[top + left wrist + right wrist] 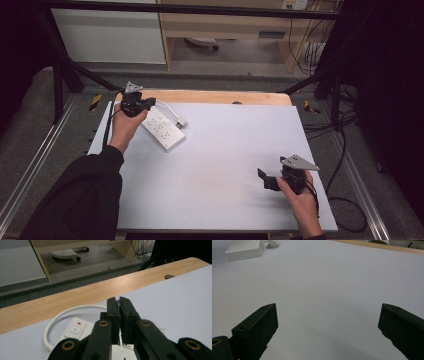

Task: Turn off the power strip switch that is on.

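The left gripper [136, 105] was seen at the far left corner of the table [225, 150], poised over the switch end of a white power strip [162, 129]. In the left gripper view its jaws were brought together with only a sliver of gap, and nothing could be made out between them. The strip lay askew near the table's left edge, its white cord [62, 312] looped back toward the wooden rim [100, 290], with a rocker switch [75, 329] and a small red mark beside it just left of the jaws. The right gripper [272, 180] was held low near the right front of the table, well apart from the strip, its jaws spread wide and empty.

The step in hand was judged to be the approach to the switch, the closed jaws serving as a single blunt tip. The next move would call for the tip to be shifted sideways onto the rocker and pressed down gently, without the strip being pushed along the table.
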Demonstrator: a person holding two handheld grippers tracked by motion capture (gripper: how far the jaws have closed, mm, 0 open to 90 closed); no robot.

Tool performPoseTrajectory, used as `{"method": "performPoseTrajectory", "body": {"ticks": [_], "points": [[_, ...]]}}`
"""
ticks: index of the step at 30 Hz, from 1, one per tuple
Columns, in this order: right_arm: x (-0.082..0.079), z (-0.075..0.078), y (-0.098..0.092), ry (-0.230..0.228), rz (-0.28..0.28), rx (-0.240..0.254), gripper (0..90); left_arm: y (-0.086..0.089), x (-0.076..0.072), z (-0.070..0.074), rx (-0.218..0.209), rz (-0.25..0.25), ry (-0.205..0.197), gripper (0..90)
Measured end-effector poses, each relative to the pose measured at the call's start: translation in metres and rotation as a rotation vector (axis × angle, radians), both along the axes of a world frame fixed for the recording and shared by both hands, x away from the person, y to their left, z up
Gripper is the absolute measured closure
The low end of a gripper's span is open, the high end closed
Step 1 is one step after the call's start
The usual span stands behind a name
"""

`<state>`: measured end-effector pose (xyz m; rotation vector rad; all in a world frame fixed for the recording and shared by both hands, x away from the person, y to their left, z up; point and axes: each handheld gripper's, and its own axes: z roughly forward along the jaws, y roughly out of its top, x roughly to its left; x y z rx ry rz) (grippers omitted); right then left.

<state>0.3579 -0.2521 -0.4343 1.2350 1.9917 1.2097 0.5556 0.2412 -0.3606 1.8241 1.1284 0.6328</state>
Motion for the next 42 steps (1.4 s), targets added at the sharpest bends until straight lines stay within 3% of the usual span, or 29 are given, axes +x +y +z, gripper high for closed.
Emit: {"method": "performPoseTrajectory", "body": {"ticks": [15, 42], "points": [[0.000, 0.000, 0.000, -0.004, 0.007, 0.000, 3.1, -0.004, 0.011, -0.008, -0.008, -0.001, 0.001, 90.0], [0.001, 0.000, 0.000, -0.004, 0.010, 0.008, 3.1, 0.001, 0.024, -0.027, 0.005, 0.030, 0.056, 90.0]]}}
